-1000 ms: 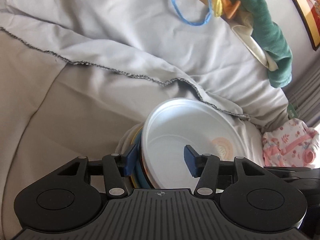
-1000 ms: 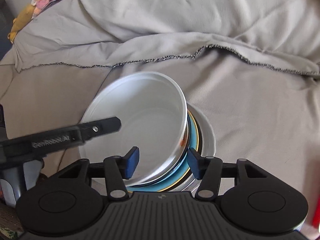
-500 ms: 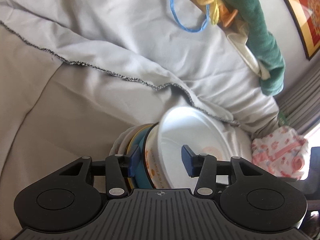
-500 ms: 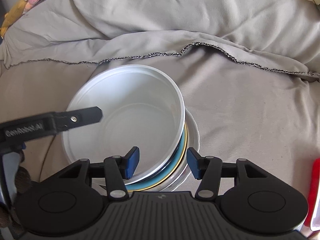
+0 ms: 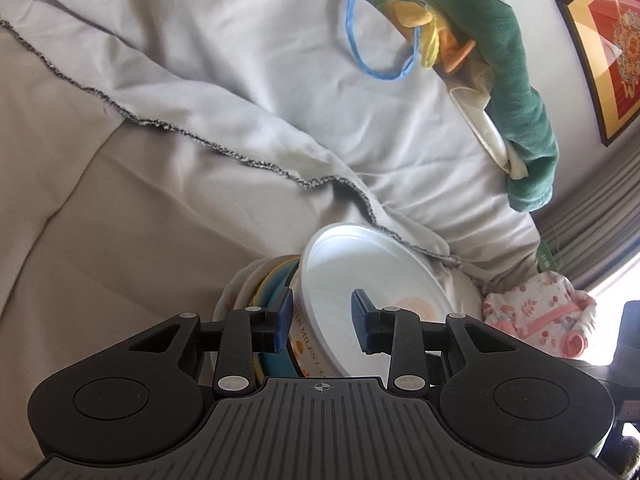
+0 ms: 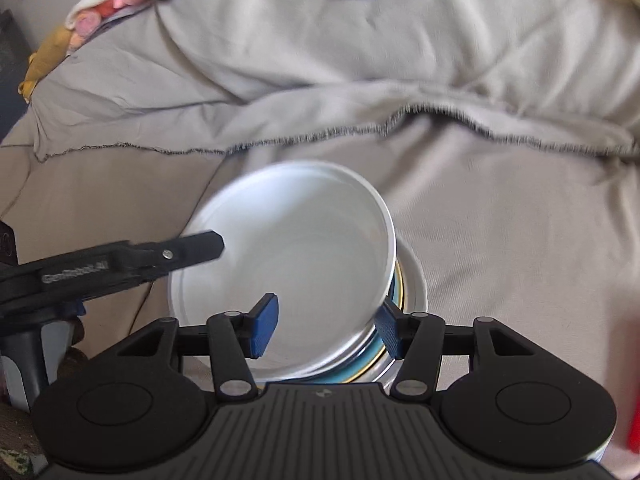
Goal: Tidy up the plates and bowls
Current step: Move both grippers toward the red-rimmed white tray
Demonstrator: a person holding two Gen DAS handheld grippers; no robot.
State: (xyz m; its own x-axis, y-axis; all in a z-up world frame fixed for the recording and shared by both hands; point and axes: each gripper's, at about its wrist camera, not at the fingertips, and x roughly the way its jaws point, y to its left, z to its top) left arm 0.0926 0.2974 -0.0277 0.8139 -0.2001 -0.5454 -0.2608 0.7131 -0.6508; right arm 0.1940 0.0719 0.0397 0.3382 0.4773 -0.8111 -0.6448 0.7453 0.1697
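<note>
White bowl sits on your stacked plates, straddled by both tongs' pads. Its wall shows orange print. Plates: blue, yellow-rimmed, white, just under your pads.

Two wrist views, both close above the bowl

The left view looks forward and down from the bowl's left side, a framed picture at upper right. The right view looks steeply down from the opposite side, with the left gripper entering at mid left. Both share the bowl, the plates beneath (only their edges show) and the grey blanket.
</note>
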